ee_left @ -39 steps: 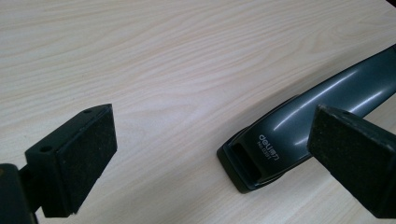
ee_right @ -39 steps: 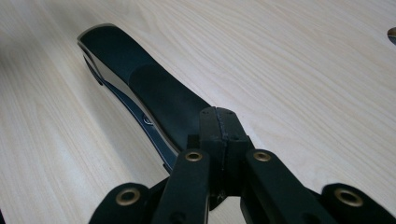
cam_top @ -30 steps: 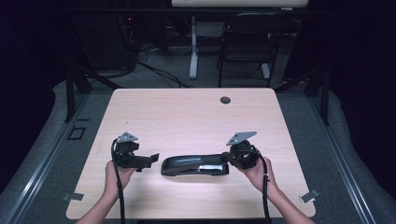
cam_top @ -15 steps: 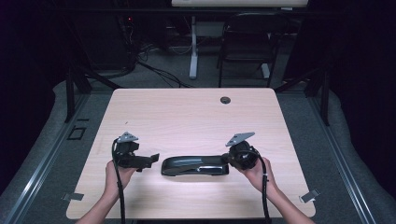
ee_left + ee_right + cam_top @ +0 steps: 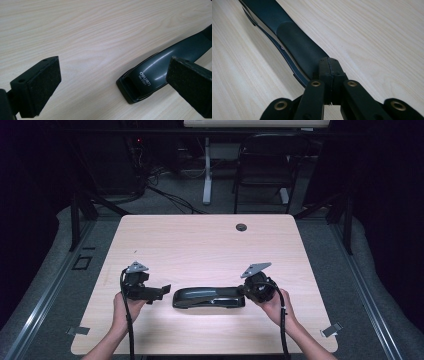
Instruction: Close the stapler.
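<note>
A long dark grey stapler (image 5: 209,297) lies flat near the front of the wooden table (image 5: 210,240), its length running left to right. My left gripper (image 5: 162,292) is level with the stapler's left end, open, a little short of it. In the left gripper view the two pads (image 5: 42,85) stand wide apart and the stapler's printed nose (image 5: 147,77) lies ahead toward the right pad. My right gripper (image 5: 243,292) is at the stapler's right end. In the right gripper view its jaws (image 5: 329,66) are shut pad to pad, over the tail of the stapler's handle (image 5: 297,42), with nothing between them.
A round black cable grommet (image 5: 241,227) sits near the table's far edge. Bare tabletop stretches behind the stapler. A black chair (image 5: 265,165) and cables stand on the floor beyond the table.
</note>
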